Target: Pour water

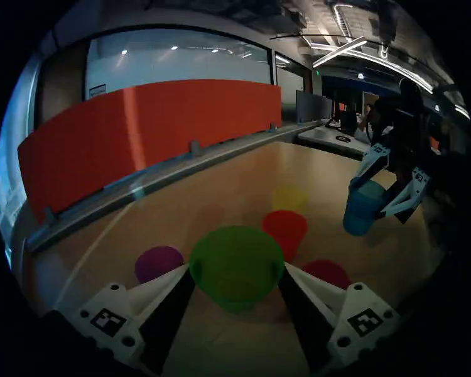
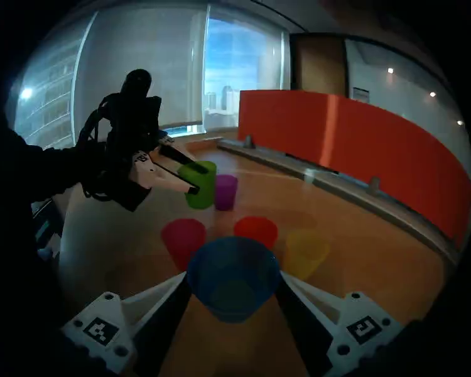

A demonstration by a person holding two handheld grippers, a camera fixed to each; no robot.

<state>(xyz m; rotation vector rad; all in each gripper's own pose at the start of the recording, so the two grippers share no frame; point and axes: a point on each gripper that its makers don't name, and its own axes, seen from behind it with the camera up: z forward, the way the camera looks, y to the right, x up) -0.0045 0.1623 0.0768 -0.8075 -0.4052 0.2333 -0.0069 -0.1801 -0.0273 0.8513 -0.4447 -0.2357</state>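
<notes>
**Left gripper view:** purple cup at 8 o'clock on the table, just beside the left finger. Left gripper at 6 o'clock, both fingers pinching the green cup, rim toward cam. Past it toward centre sit the red cup, then the yellow cup. Magenta cup is just by the right finger. At 3 o'clock the right gripper clamps the blue cup, which leans a little, well apart from the green cup. Orange partition runs 9 to 12 o'clock. Light strips and desks are at 1 o'clock.

**Right gripper view:** dark sleeve at 9 o'clock. Left gripper at 10 o'clock, pressed onto the green cup, which is just beside the purple cup. Magenta, red and yellow cups run in a row through centre. Just nearer cam is the blue cup, squeezed between both fingers of the right gripper at 6 o'clock. Window w/ city skyline at 12 o'clock, partition at 2–3 o'clock.

**Writing:** square b/w marker tags on the finger bases show a pattern, no text. The white sign on the glass above the partition is too small to read. Water in the cups: can't tell.
</notes>
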